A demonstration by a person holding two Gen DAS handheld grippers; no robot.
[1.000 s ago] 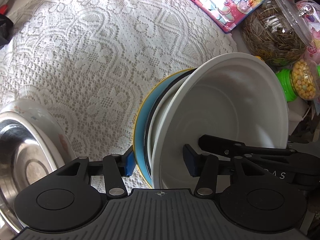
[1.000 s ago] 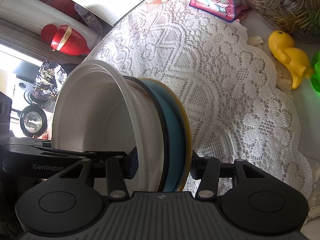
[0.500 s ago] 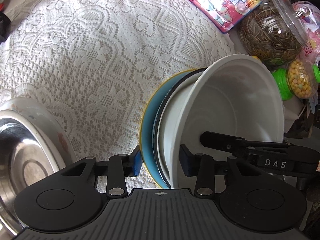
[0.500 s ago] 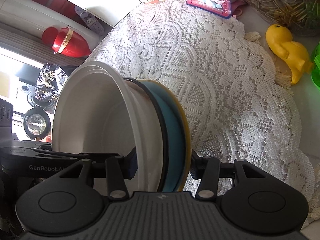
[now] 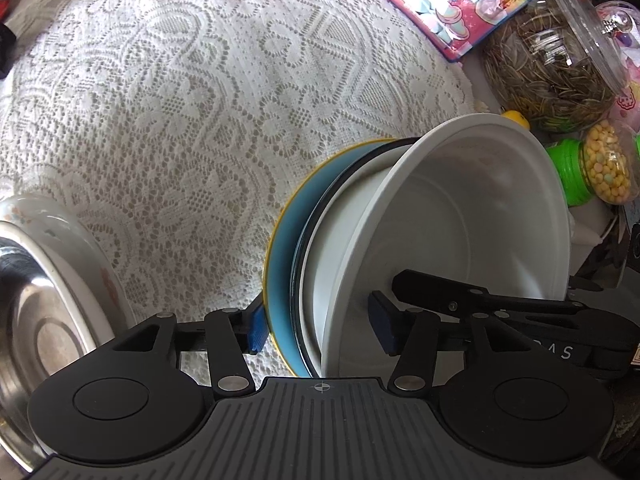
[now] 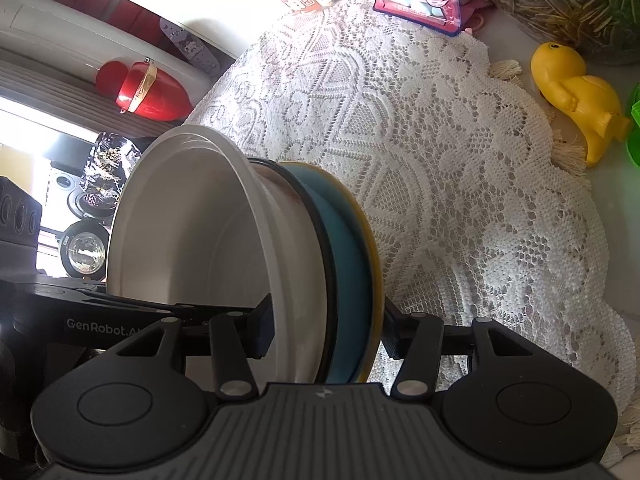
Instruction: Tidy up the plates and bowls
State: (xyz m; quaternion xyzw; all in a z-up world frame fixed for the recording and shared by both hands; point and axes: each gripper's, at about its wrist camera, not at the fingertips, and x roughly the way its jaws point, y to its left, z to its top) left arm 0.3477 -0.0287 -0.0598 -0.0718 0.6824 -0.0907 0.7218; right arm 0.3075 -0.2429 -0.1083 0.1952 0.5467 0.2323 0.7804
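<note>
The right gripper (image 6: 326, 330) pinches the nested stack (image 6: 320, 264) of white bowl and blue plate above the lace cloth (image 6: 460, 200); the left gripper (image 5: 316, 326), jaws just spread, straddles it loosely. Lower it level before letting go.

Nested stack (image 5: 400, 248) held on edge above the lace cloth (image 5: 200, 100): white bowl (image 6: 192, 232) innermost, black-rimmed white dish (image 6: 308, 208) behind it, blue plate with yellow rim (image 6: 352, 248) outermost, facing the cloth; steel bowl (image 5: 36, 320) sits inside a floral-print white bowl (image 5: 68, 232) at the cloth's near-left edge, upright.
</note>
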